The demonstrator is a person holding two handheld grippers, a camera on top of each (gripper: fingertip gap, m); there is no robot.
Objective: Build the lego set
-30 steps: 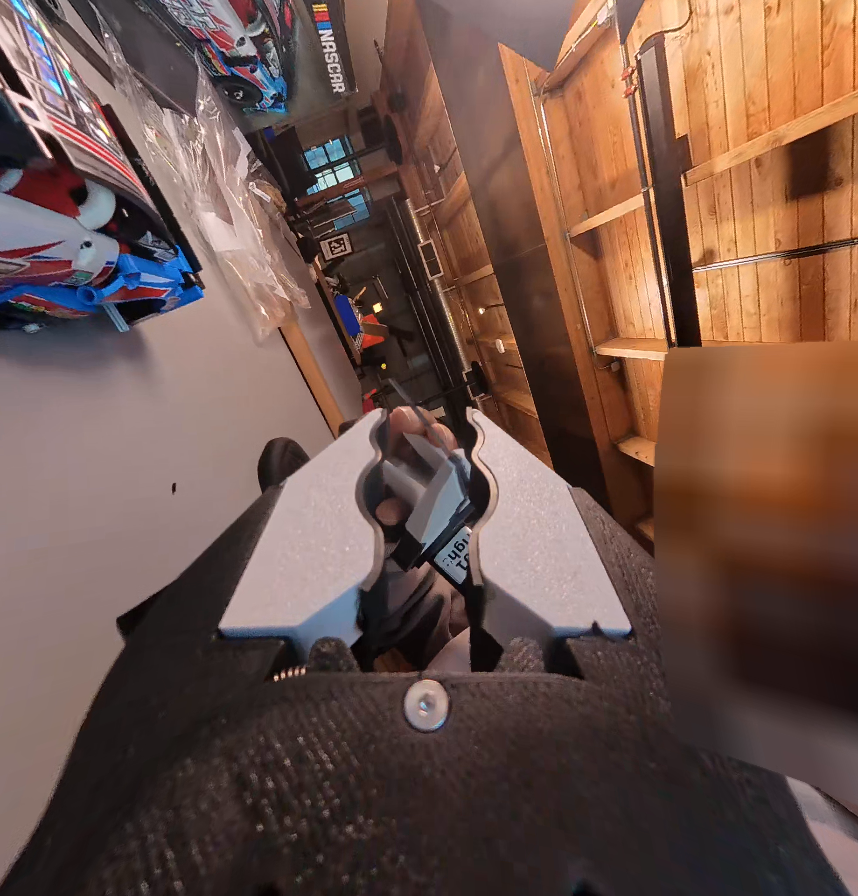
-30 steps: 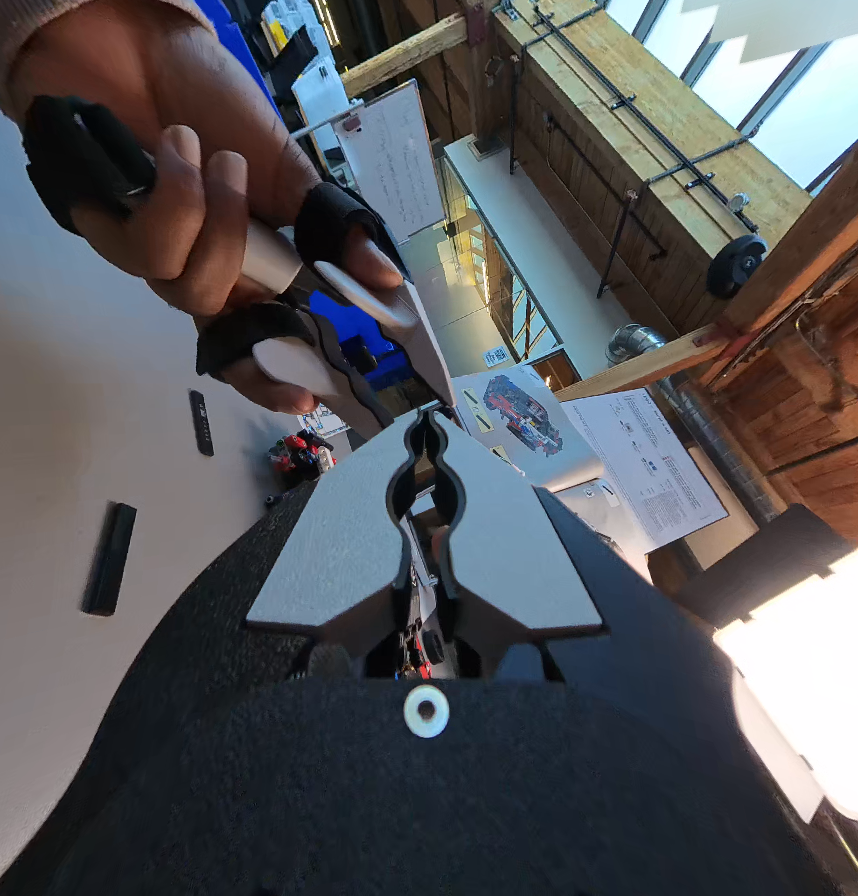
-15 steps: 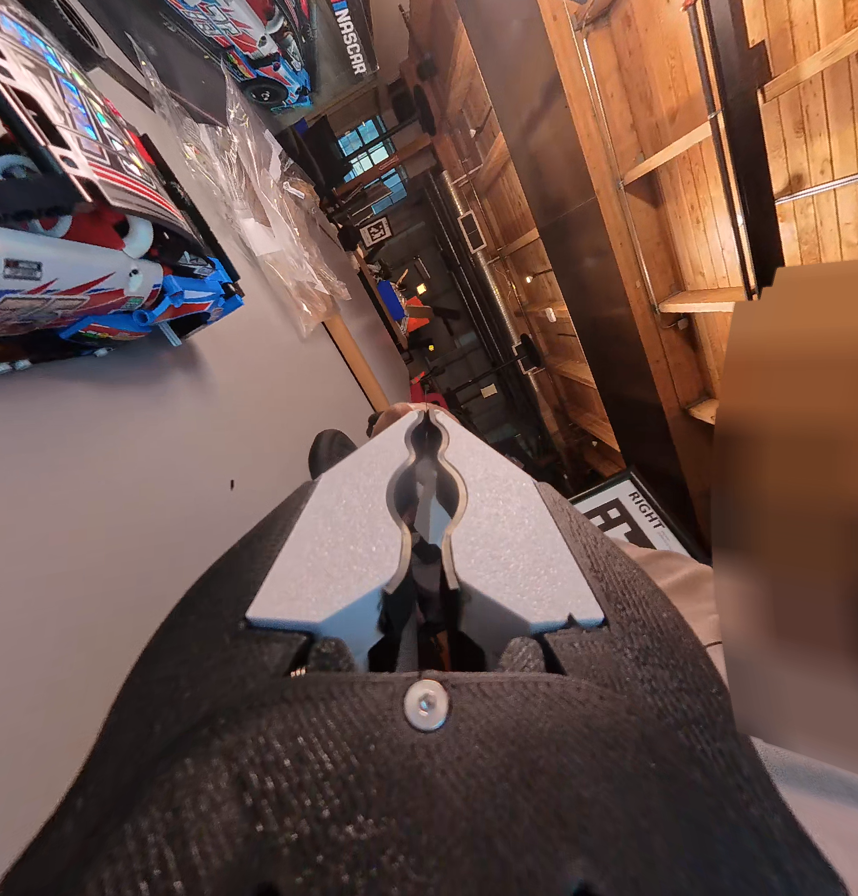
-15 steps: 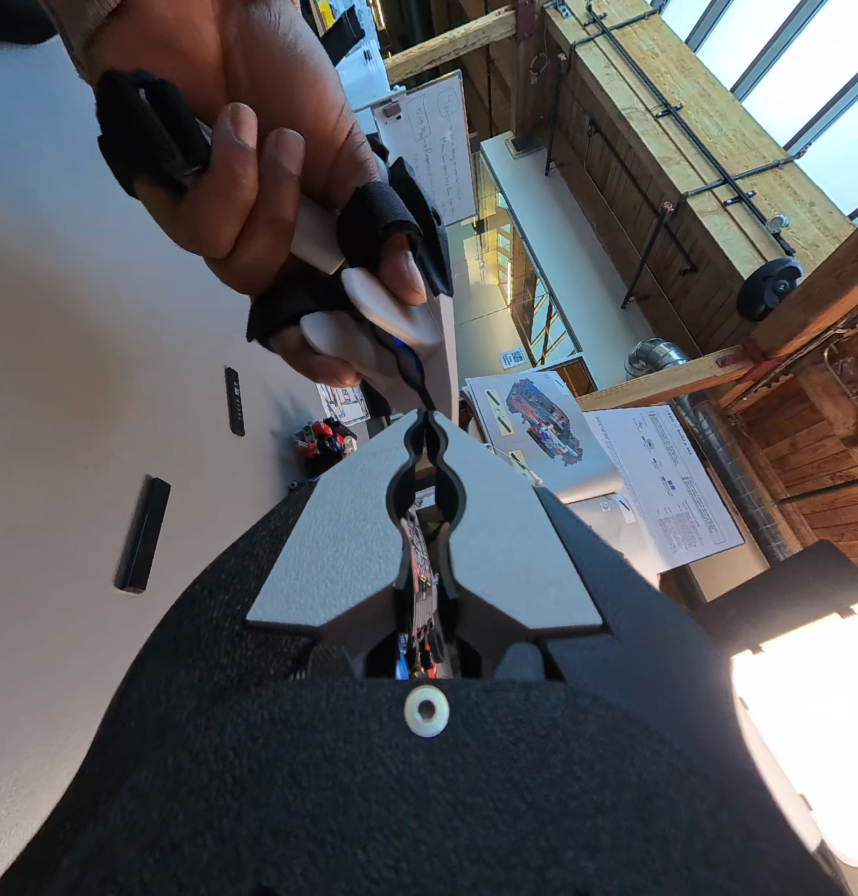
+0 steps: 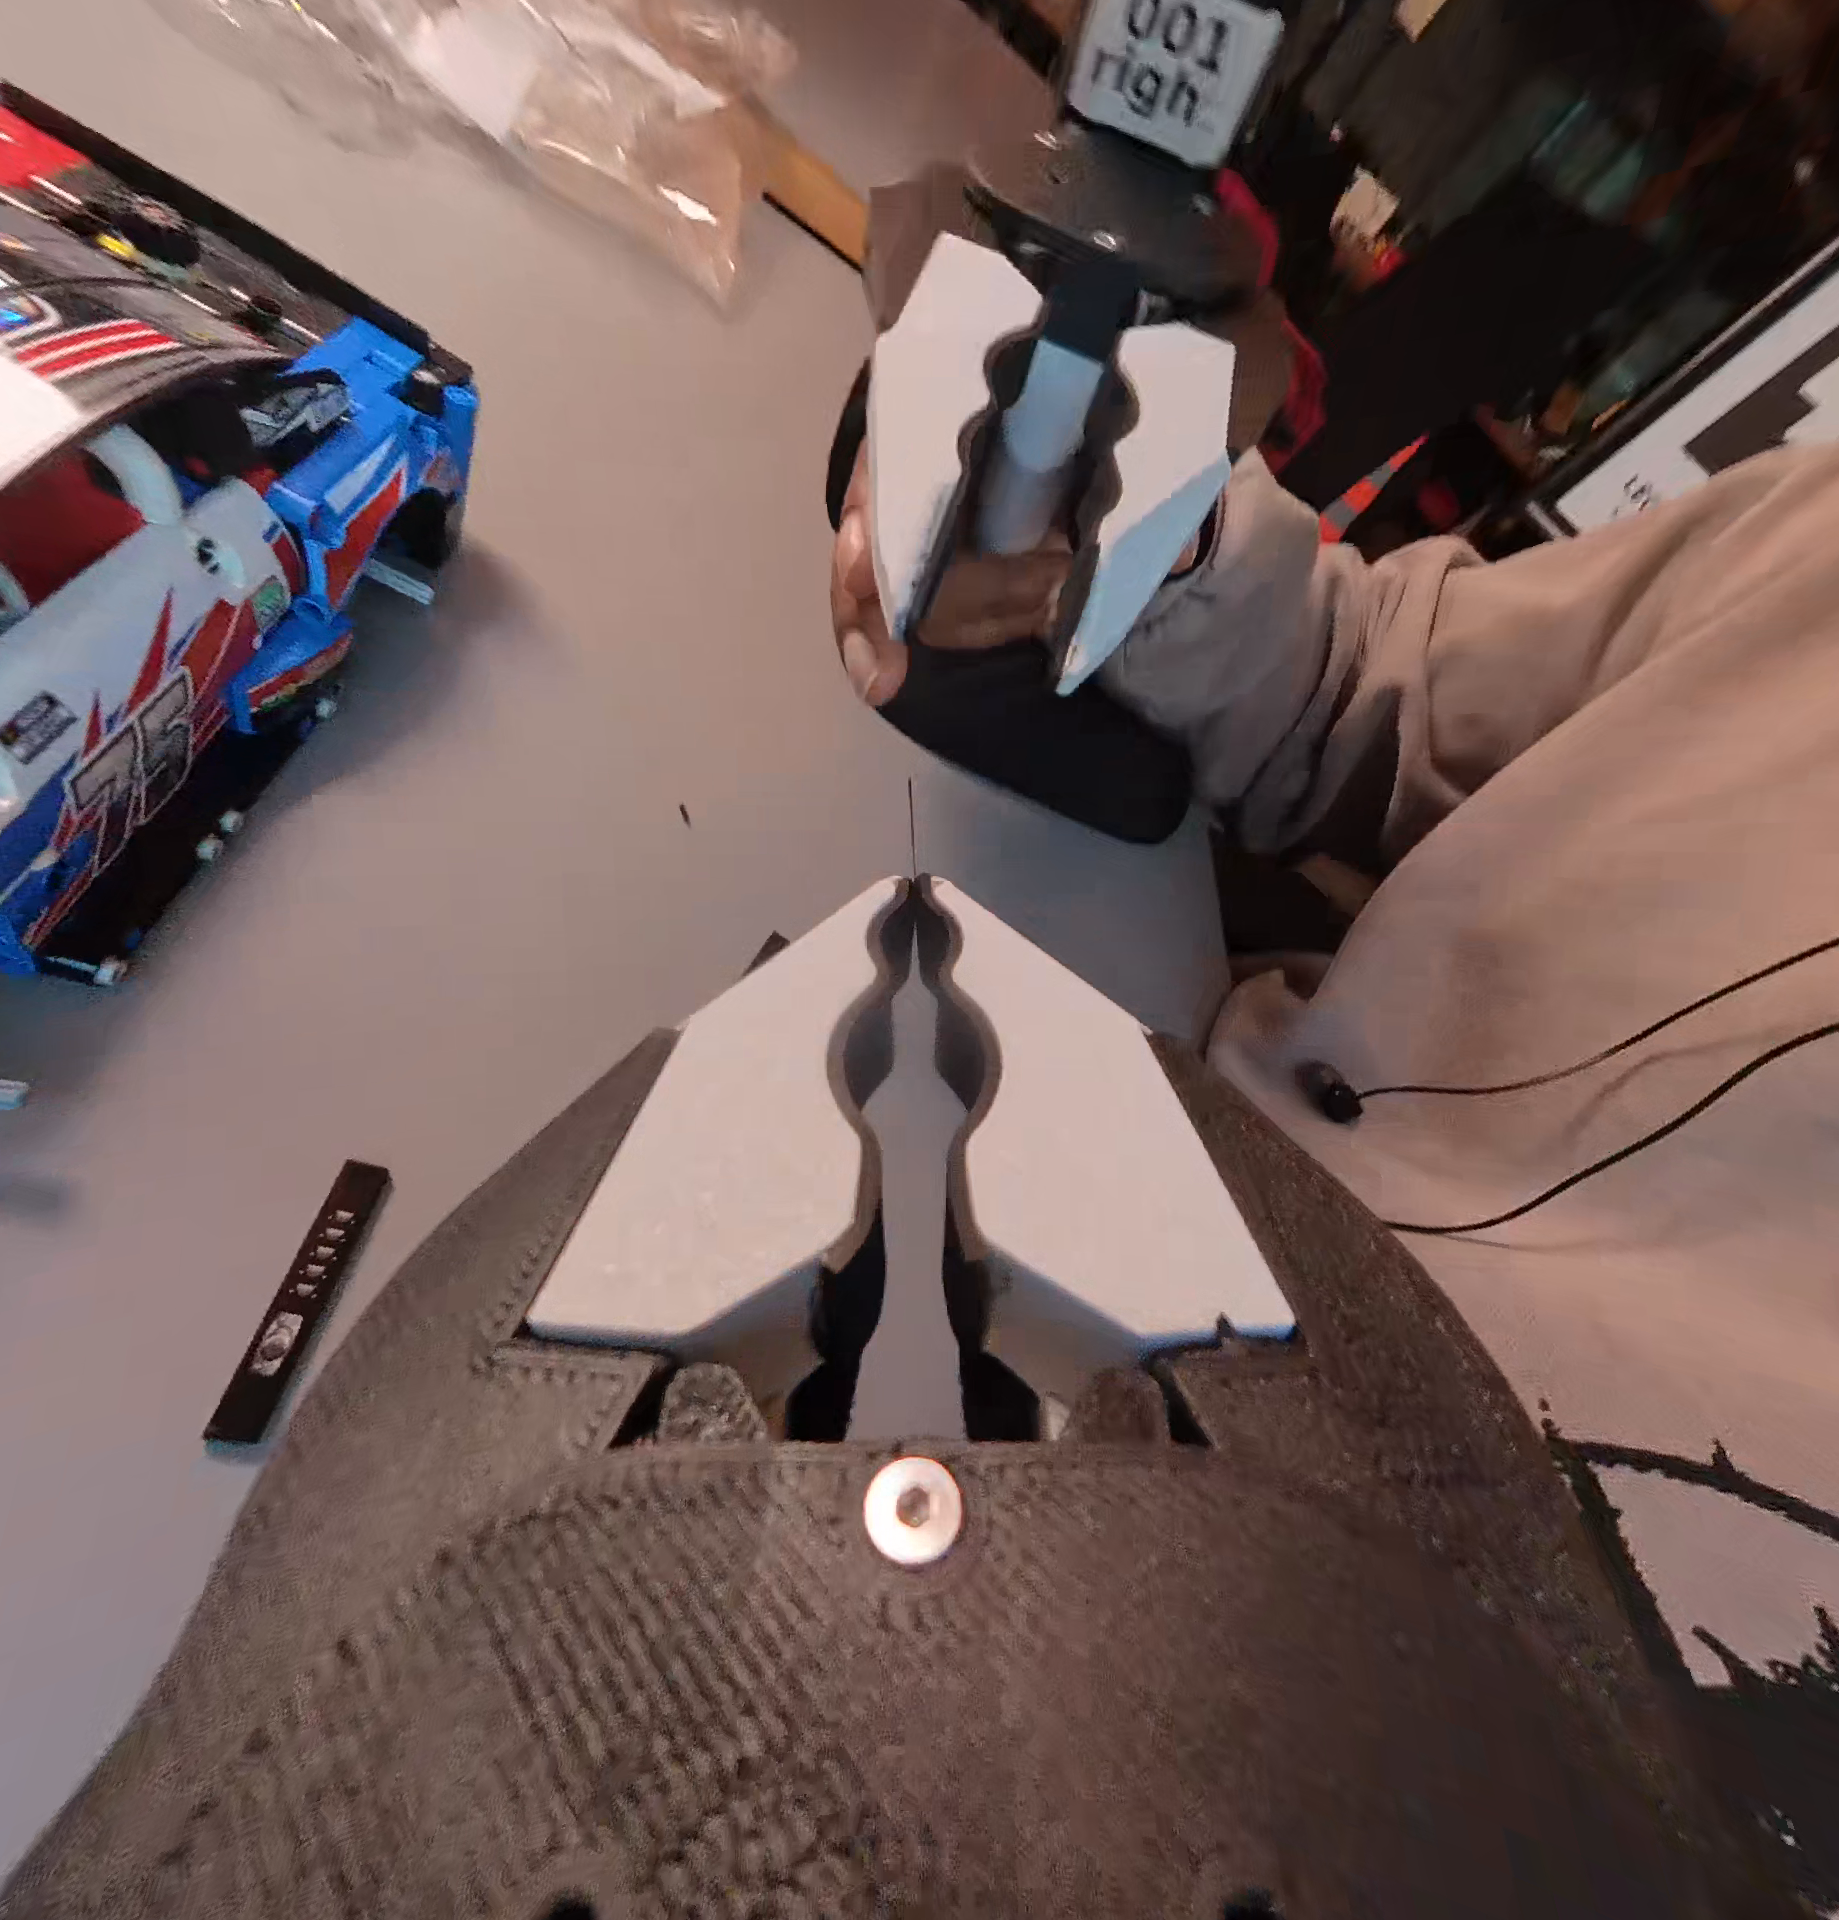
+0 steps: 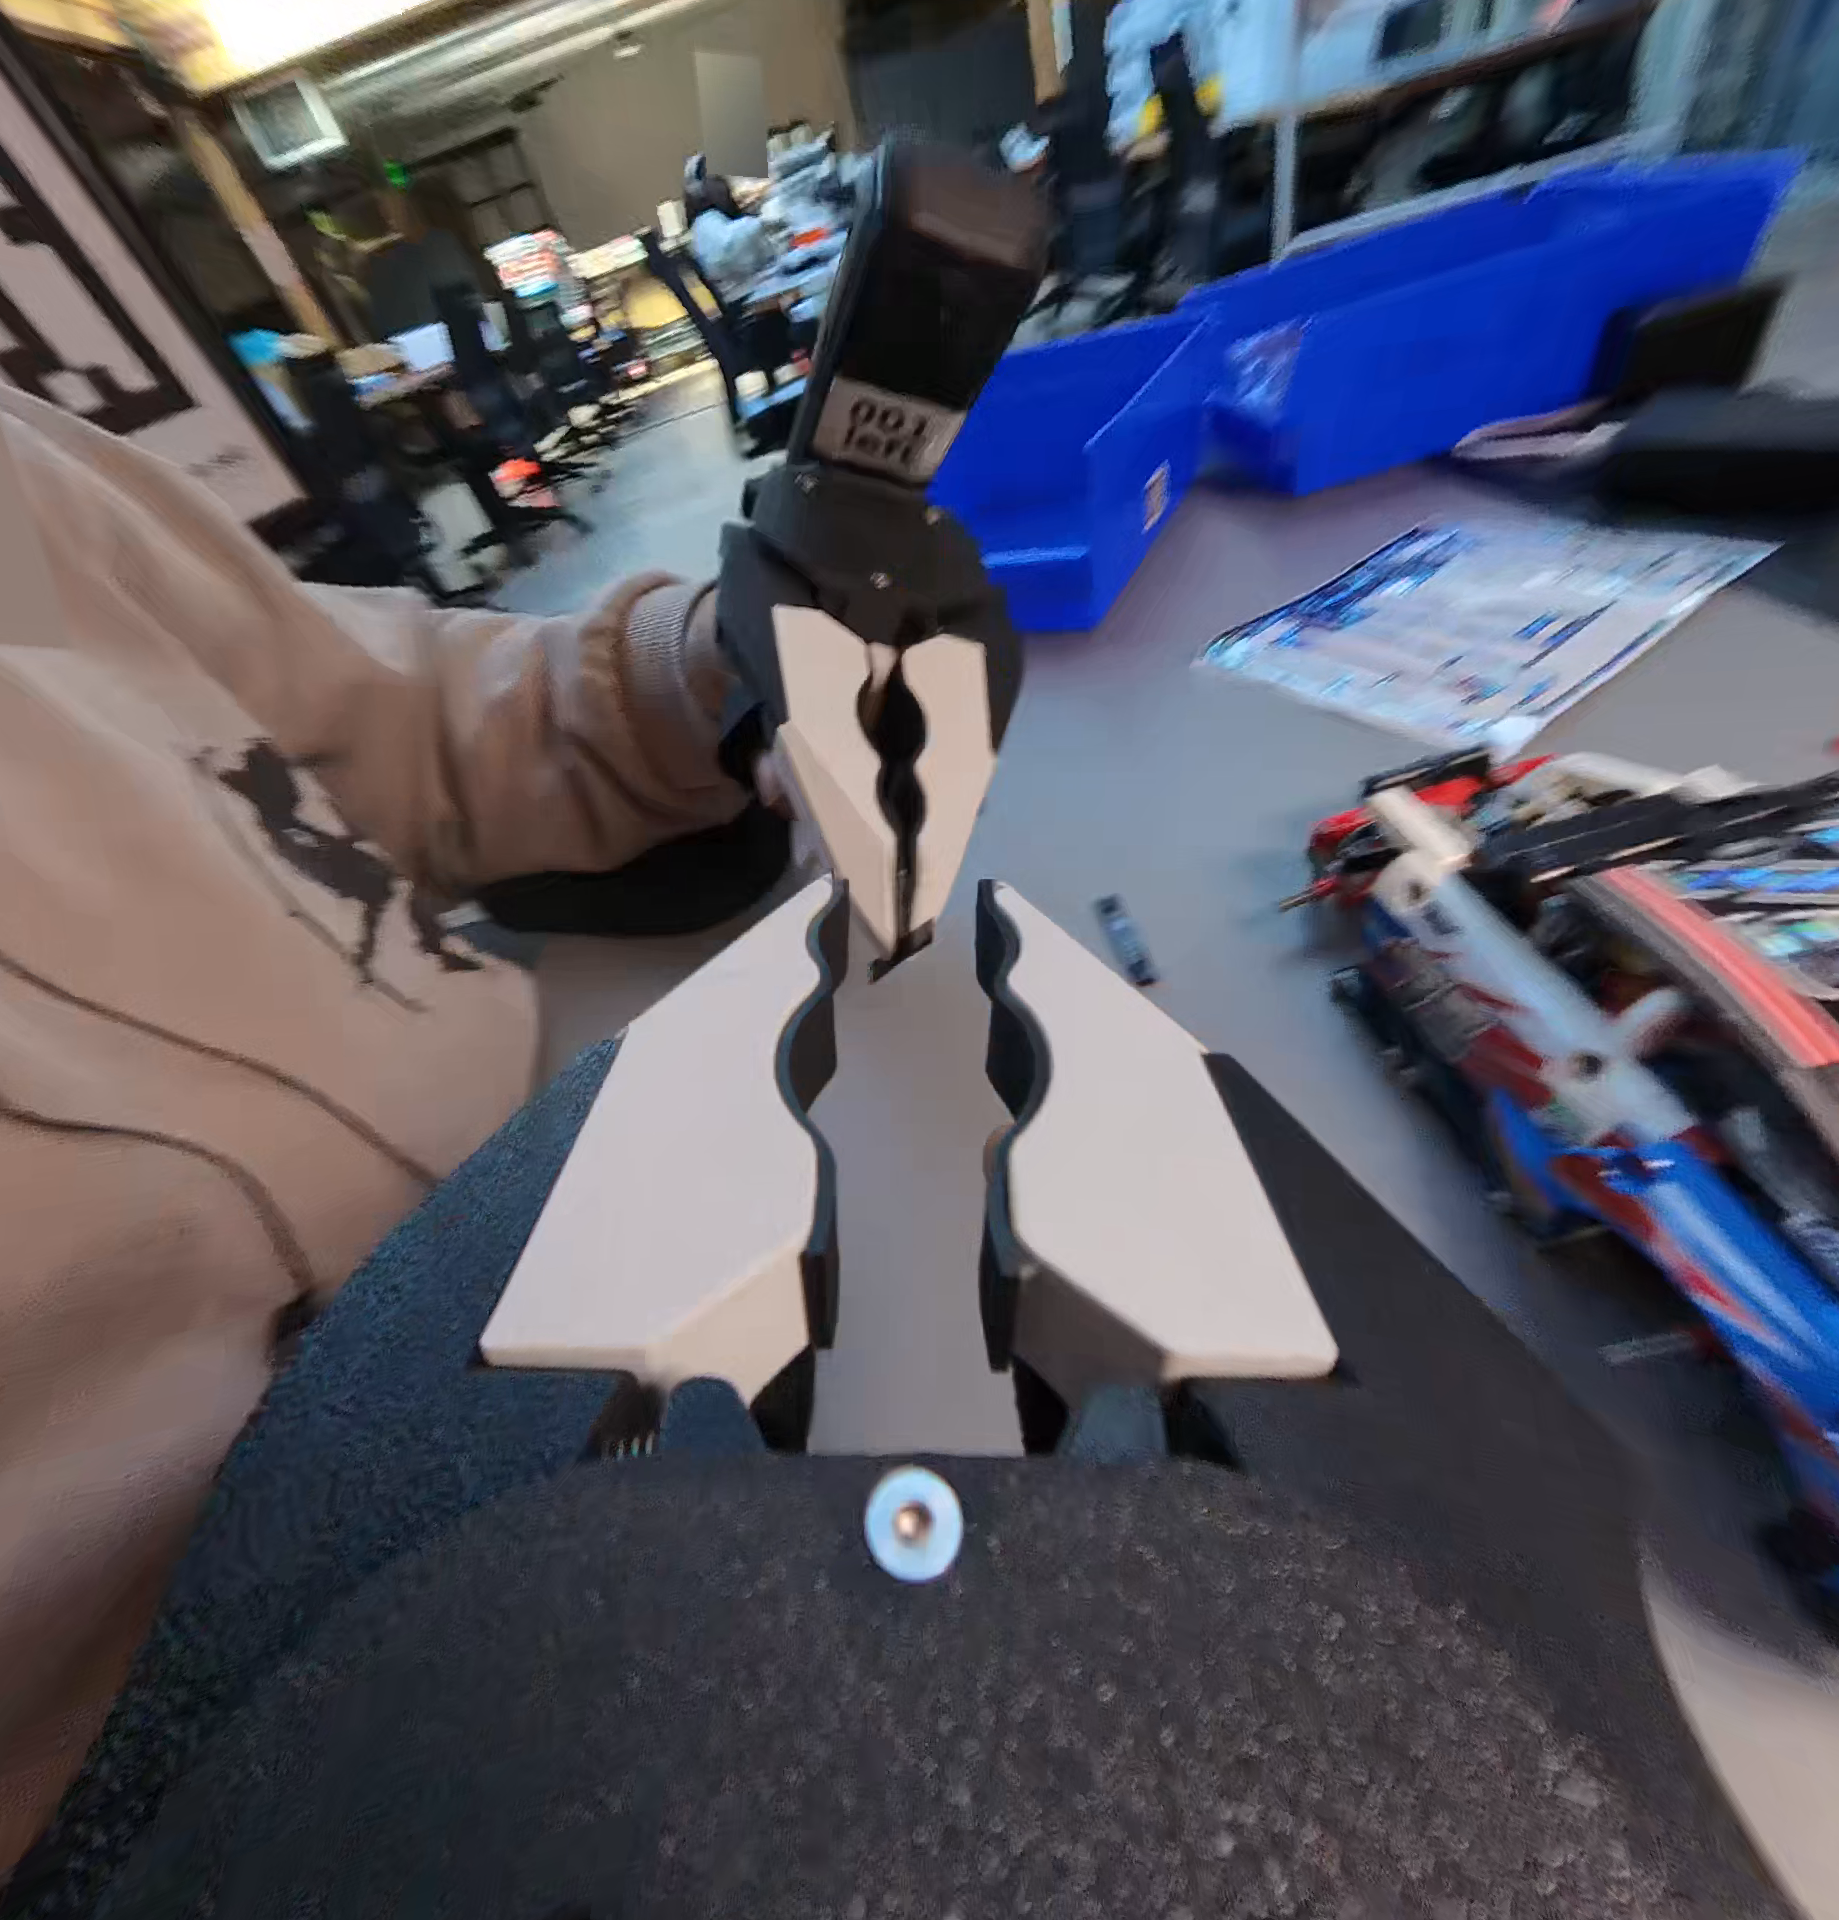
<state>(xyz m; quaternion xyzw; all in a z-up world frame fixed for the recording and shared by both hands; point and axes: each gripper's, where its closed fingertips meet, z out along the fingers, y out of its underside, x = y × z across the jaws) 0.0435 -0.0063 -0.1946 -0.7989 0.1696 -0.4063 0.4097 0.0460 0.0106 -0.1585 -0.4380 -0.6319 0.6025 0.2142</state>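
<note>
Grey table (image 5: 541, 935) bears lego car (image 5: 156, 540); left claw (image 5: 913, 888) closed.

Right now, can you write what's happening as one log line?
left gripper: shut on thin black piece | right gripper: open, empty | lego car: on table, not held
</note>
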